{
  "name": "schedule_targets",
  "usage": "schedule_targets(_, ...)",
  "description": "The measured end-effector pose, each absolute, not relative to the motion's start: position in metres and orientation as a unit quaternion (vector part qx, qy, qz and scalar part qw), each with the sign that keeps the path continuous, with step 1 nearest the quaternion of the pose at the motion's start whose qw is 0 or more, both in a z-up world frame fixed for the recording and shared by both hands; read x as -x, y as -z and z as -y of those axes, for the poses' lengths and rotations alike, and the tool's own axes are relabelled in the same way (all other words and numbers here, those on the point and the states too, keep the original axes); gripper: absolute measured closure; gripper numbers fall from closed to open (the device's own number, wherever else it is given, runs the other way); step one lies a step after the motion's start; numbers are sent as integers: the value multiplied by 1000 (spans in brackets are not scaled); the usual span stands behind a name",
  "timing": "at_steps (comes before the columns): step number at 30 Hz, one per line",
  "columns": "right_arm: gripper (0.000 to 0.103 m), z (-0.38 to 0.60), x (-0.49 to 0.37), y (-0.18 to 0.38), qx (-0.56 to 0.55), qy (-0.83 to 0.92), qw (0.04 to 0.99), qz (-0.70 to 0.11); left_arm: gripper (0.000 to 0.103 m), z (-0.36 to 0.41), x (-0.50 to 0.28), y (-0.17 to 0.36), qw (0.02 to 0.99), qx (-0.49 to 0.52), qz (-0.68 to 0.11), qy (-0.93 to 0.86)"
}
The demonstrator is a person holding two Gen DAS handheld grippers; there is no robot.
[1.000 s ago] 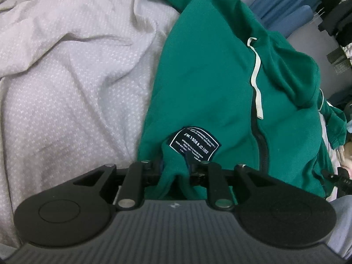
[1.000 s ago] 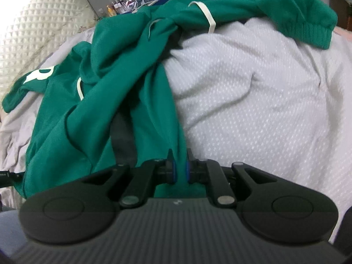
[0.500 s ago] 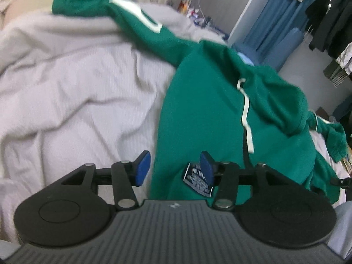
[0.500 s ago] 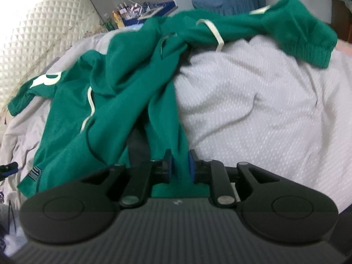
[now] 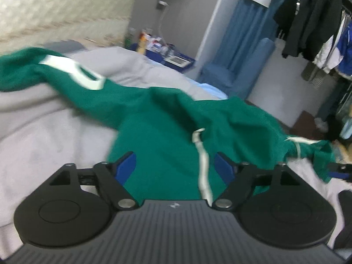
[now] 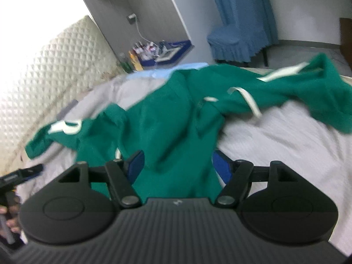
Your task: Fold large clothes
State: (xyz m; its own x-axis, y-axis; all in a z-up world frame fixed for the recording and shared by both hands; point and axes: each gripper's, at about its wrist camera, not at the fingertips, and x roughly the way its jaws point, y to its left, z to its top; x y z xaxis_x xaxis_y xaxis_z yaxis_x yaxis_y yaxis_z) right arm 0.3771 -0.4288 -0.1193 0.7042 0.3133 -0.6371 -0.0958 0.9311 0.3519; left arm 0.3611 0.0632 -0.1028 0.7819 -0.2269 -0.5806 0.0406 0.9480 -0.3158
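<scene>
On 1 grey bedsheet, 1 green hoodie, 2 white drawstrings, seemingly, left hand-held gripper and right hand-held gripper just spreading, empty.

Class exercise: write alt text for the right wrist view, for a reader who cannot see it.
A crumpled green hoodie with white drawstrings lies spread across a bed's pale grey cover. In the foreground the right tongs stand open above it, their jaws just opened and pressing on nothing. Behind are a quilted cream headboard and a blue-covered chair.
</scene>
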Motion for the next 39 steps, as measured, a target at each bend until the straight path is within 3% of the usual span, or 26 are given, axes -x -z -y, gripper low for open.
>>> schedule_targets(16,31,420,-514,201,-224,-102,900,-361,20,32,-570,201,897,231,-361,107)
schedule_targets(19,31,414,-530,211,-214,-104,901,-364,40,43,-589,223,888,245,-370,116)
schedule_targets(21,31,410,-539,218,-204,-100,902,-368,70,49,-601,232,886,242,-379,115)
schedule_targets(23,33,409,-545,221,-206,-106,898,-373,87,50,-607,233,889,241,-371,122)
schedule_targets(24,37,406,-546,221,-204,-107,899,-373,89,47,-607,230,890,244,-363,129)
schedule_targets(26,73,397,-548,217,-189,-110,901,-374,91,33,-607,217,894,252,-345,136)
schedule_targets(28,86,389,-545,209,-186,-119,901,-373,92,12,-606,199,895,270,-325,142)
schedule_targets(34,91,354,-514,176,-211,-194,893,-348,93,-64,-612,152,879,340,-303,142)
schedule_targets(39,91,310,-482,162,-228,-223,880,-352,93,-106,-620,155,863,374,-317,122)
